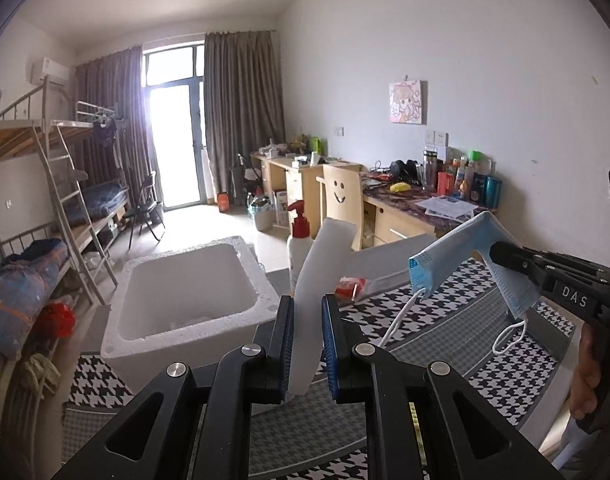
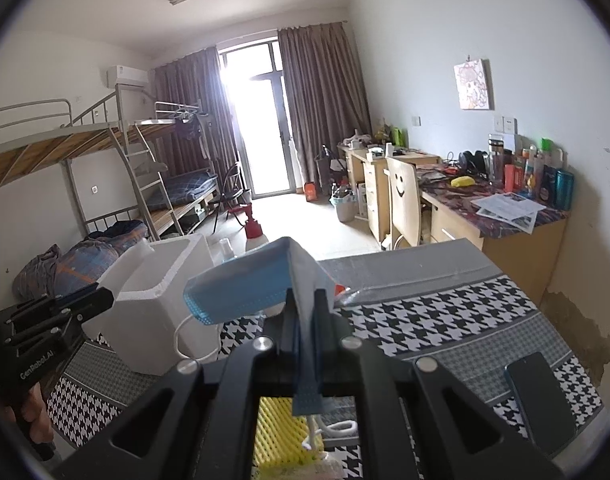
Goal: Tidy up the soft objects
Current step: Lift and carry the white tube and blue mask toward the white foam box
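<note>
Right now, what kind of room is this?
Most likely a shared dorm room: metal bunk beds along one wall, wooden study desks cluttered with bottles along the other, an air conditioner by the curtained balcony door.

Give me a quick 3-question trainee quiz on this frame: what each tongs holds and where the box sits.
1. True or false: the right tongs are shut on a blue face mask.
2. What do the left tongs grip? A) red pump bottle B) white foam strip C) phone
3. In the left wrist view, does the white foam box sit left or right of the left tongs?

Key
1. True: the mask is pinched between the fingers, its ear loop hanging free.
2. B: the white foam strip stands up between the blue pads. The pump bottle stands behind on the table; the phone lies flat on the houndstooth cloth.
3. Left, its open top facing up.
</note>
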Motion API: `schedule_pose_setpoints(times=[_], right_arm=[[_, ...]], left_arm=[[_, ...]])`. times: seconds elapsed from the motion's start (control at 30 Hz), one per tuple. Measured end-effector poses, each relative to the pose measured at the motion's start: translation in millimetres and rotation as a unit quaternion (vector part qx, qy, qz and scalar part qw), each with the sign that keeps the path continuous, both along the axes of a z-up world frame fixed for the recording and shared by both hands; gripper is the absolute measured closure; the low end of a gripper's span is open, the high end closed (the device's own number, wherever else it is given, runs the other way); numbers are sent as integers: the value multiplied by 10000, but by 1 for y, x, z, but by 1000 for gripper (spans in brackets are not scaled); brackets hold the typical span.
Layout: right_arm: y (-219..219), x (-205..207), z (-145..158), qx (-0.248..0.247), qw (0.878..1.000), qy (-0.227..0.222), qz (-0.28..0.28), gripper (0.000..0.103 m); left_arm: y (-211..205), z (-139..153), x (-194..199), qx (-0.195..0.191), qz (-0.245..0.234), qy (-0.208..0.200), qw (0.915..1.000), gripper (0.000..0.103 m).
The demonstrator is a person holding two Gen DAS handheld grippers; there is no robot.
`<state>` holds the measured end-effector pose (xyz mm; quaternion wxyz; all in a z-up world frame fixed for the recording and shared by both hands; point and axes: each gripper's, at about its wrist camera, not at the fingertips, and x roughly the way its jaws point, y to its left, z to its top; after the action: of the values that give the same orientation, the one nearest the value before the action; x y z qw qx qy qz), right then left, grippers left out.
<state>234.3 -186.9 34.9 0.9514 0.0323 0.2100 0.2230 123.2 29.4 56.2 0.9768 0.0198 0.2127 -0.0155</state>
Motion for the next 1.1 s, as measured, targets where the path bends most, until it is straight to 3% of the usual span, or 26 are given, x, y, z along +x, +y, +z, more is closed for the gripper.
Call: schedule_pose_setpoints(times=[1.1], right_arm=[[50, 32, 37, -41, 9990, -166, 414, 95]], left_arm=[[32, 29, 34, -20, 481, -221, 9986, 88]])
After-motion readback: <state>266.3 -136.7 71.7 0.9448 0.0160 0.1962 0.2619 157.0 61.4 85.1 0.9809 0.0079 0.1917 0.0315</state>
